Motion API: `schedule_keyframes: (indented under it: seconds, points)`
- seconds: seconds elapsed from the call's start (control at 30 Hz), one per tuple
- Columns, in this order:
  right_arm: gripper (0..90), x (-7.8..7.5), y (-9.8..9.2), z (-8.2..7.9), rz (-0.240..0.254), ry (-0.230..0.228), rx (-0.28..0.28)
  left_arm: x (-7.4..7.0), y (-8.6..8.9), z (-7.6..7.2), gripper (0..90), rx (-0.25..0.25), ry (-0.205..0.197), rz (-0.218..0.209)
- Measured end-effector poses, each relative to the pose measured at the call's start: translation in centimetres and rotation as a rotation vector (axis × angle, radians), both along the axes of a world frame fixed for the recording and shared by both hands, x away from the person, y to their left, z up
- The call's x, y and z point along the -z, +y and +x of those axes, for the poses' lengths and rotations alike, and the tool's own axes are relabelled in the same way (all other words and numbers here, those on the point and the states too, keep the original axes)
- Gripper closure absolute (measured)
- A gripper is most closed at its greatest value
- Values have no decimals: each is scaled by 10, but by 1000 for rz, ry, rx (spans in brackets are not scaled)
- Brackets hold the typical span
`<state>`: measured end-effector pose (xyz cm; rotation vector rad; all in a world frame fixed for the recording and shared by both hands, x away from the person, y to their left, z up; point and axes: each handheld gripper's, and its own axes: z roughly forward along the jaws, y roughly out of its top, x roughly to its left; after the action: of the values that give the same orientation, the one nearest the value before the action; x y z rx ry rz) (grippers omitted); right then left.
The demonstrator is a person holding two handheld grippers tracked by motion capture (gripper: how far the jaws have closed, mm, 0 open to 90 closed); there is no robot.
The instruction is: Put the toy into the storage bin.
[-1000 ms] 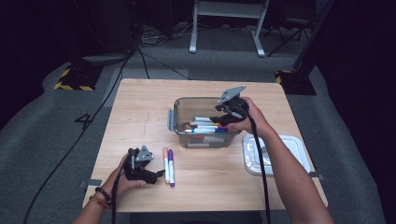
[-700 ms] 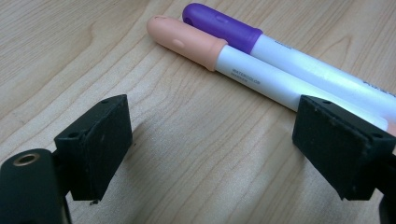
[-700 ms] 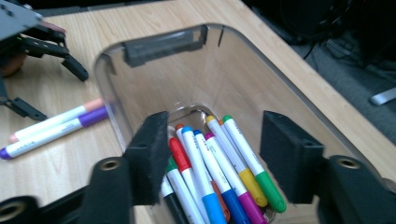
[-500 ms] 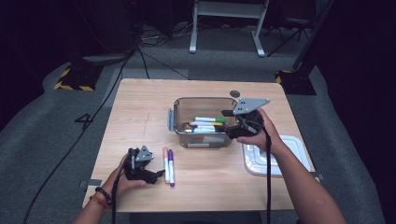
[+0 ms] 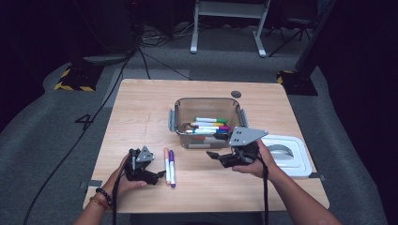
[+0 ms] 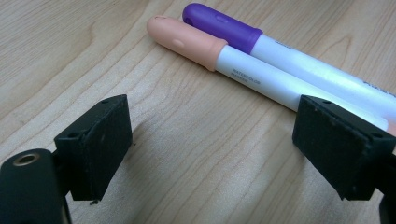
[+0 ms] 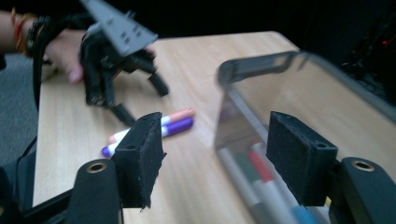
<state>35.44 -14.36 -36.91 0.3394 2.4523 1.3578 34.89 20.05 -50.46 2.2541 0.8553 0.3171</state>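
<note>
Two markers lie side by side on the wooden table, one peach-capped [image 5: 166,159] [image 6: 187,42] and one purple-capped [image 5: 172,163] [image 6: 224,25]. My left gripper [image 5: 158,175] [image 6: 210,144] rests just left of them, jaws open and empty, with the markers past its right jaw. A clear plastic box [image 5: 208,100] [image 7: 280,93] holds several markers. My right gripper [image 5: 214,155] [image 7: 219,154] hovers in front of the box, pointing left toward the two markers. Its jaws have just been opening and nothing is between them.
A white lid [image 5: 294,164] lies on the table right of the box, beside my right hand. A small dark round spot [image 5: 236,94] sits behind the box. The table's near edge runs close below both hands. Cables and stand legs are on the floor beyond.
My right gripper has left the space over the box and come down and toward me, to the box's front. Its jaws stand wider. The left gripper and both markers stayed put.
</note>
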Motion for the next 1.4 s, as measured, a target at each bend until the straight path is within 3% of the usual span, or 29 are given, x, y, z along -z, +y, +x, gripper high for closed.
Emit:
schedule_keyframes:
  seconds: [0.1,0.17,0.2,0.23,0.33,0.37,0.43,0.57,0.73,0.8,0.97,1.0,1.17,1.3,1.4]
  points:
    - [367,14,10,-4,-22,6,-10,0,0,0,124,1,0,-1]
    - [371,34,25,-5,-37,31,-18,0,0,0,124,1,0,-1]
    - [371,34,25,-5,-37,31,-18,0,0,0,124,0,0,-1]
    - [371,47,37,-3,-47,48,-15,0,0,0,124,1,0,-1]
    - [371,57,47,0,-55,64,-12,0,0,0,124,0,0,-1]
    - [370,69,60,3,-57,85,-4,0,0,0,125,1,-1,0]
    - [369,79,71,7,-54,112,-2,0,0,0,124,1,0,0]
    - [369,96,92,15,-62,135,4,0,0,0,124,0,0,0]
    - [383,111,113,19,-102,113,13,0,0,0,125,-2,0,-1]
    - [388,115,118,22,-106,131,10,0,0,0,125,-2,0,0]
    - [392,118,123,26,-97,149,25,0,0,0,125,-2,0,-1]
    - [389,120,125,26,-117,135,31,0,0,0,125,-2,0,-1]
    - [387,125,129,28,-125,141,41,0,0,0,125,-2,1,-1]
    - [395,132,123,30,-157,175,48,0,0,0,125,-2,1,-1]
    - [503,130,110,33,-155,210,35,0,0,0,125,-3,0,-1]
